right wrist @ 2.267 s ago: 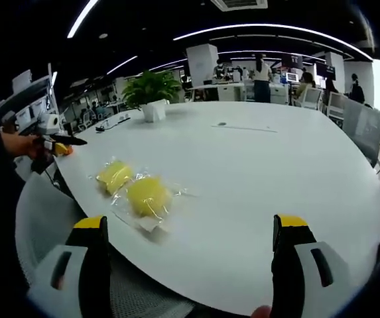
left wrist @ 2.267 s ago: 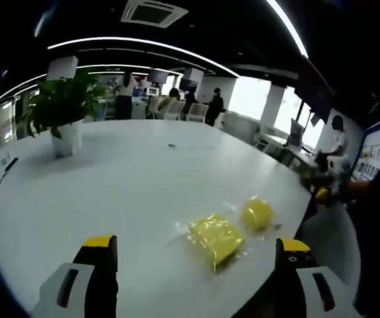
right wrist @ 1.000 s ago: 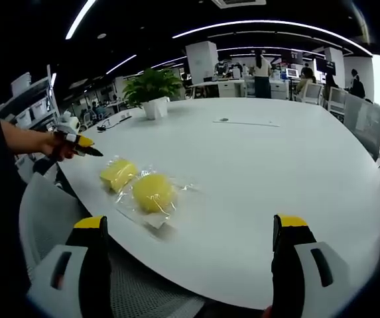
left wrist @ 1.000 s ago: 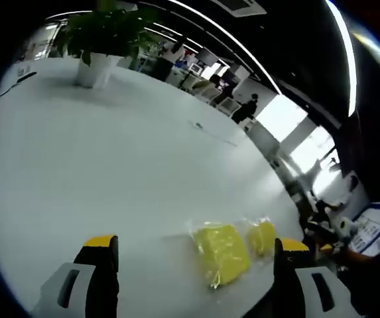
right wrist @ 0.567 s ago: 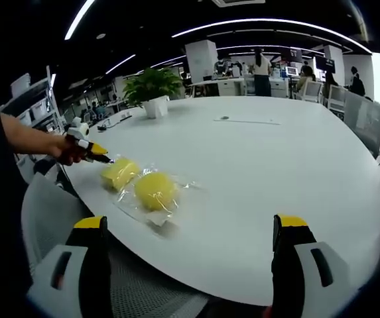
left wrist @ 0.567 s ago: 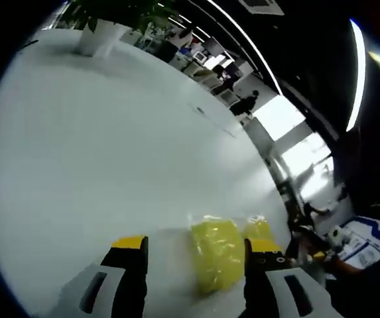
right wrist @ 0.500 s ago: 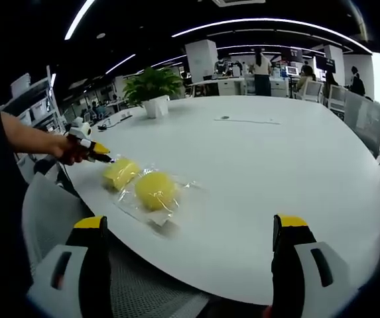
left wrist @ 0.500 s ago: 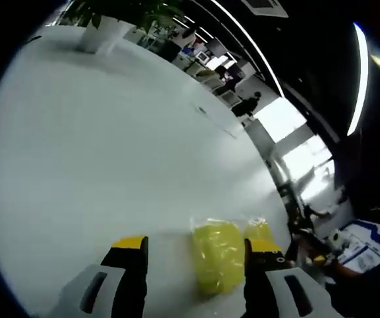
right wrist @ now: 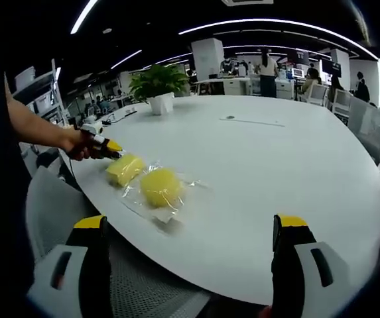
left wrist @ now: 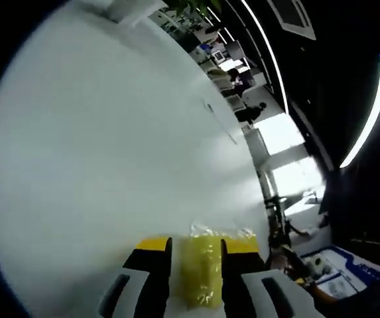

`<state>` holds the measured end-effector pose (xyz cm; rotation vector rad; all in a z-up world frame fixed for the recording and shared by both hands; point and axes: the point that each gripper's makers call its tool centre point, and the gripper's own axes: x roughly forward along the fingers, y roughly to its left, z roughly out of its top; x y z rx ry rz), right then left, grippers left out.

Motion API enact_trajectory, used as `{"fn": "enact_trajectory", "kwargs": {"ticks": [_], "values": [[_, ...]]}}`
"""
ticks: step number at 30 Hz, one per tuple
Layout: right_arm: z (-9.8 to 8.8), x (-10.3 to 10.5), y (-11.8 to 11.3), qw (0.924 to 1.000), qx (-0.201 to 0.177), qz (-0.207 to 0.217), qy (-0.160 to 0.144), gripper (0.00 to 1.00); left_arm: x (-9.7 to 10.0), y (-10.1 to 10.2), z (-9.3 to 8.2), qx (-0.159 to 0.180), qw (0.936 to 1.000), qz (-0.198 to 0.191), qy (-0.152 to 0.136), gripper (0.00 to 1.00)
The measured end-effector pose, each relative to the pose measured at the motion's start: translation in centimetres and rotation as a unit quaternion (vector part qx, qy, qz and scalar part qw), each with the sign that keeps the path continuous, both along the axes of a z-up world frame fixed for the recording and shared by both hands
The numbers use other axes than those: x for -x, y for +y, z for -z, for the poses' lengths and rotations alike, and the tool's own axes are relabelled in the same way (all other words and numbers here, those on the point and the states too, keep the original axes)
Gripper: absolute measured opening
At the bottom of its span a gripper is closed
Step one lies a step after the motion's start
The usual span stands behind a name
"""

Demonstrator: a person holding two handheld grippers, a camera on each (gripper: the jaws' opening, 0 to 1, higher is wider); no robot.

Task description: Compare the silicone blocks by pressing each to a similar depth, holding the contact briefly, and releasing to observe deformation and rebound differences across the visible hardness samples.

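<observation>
Two yellow silicone blocks in clear bags lie near the edge of a white table [right wrist: 269, 172]. In the right gripper view, the squarish block [right wrist: 125, 169] is on the left and the rounder block [right wrist: 160, 187] just right of it. My left gripper [right wrist: 108, 146], held by a hand, meets the squarish block's left end. In the left gripper view its yellow-tipped jaws have closed in on the squarish block [left wrist: 199, 271], and my left gripper [left wrist: 197, 248] presses it from both sides. My right gripper [right wrist: 191, 225] hangs open off the table's near edge, well short of the round block.
A potted plant [right wrist: 156, 83] stands at the table's far left side. A grey mesh chair [right wrist: 47, 199] sits by the near edge under the blocks. A small dark thing and a thin line [right wrist: 253, 120] lie mid-table. Desks and people fill the far background.
My left gripper came down to the table, and its jaws narrowed from wide open to gripping the squarish block. The right gripper stayed open and nearly still.
</observation>
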<state>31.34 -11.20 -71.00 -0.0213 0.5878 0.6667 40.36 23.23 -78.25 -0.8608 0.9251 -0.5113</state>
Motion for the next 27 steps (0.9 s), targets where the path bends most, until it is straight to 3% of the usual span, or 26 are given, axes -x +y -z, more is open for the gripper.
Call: {"fn": "enact_trajectory", "kwargs": {"ticks": [2,6,13,16,20,21,24,27], "values": [[0.2,-0.1,0.0,1.0,-0.001,0.002,0.002,0.97,-0.2,0.1,0.3,-0.012,0.9999,0.0,-0.001,0.25],[0.4,-0.2,0.3,1.0,-0.002,-0.001,0.005,0.97,-0.3,-0.2,0.7,-0.004,1.0,0.0,0.009,0.19],[0.6,0.0,0.4,0.9999,-0.004,-0.003,0.01,0.97,-0.6,-0.5,0.6,-0.019,0.9997,0.011,-0.011,0.18],[0.7,0.1,0.3,0.9999,-0.006,0.0,0.011,0.97,-0.4,-0.9,0.2,0.011,0.9999,0.012,0.002,0.09],[0.9,0.1,0.2,0.9999,-0.007,0.003,0.013,0.96,-0.1,-1.2,0.3,0.01,0.9994,0.032,-0.003,0.08],[0.9,0.1,0.2,0.9999,-0.007,0.003,0.014,0.96,0.3,-1.5,0.6,0.008,0.9989,0.044,0.009,0.08],[0.8,0.0,0.0,0.9998,-0.009,0.009,0.014,0.96,0.4,-1.4,0.5,0.007,0.9993,0.036,0.01,0.0],[0.6,-0.3,0.0,0.9998,-0.009,0.011,0.011,0.96,0.4,-1.5,0.5,0.015,0.9993,0.029,0.017,0.0]]}}
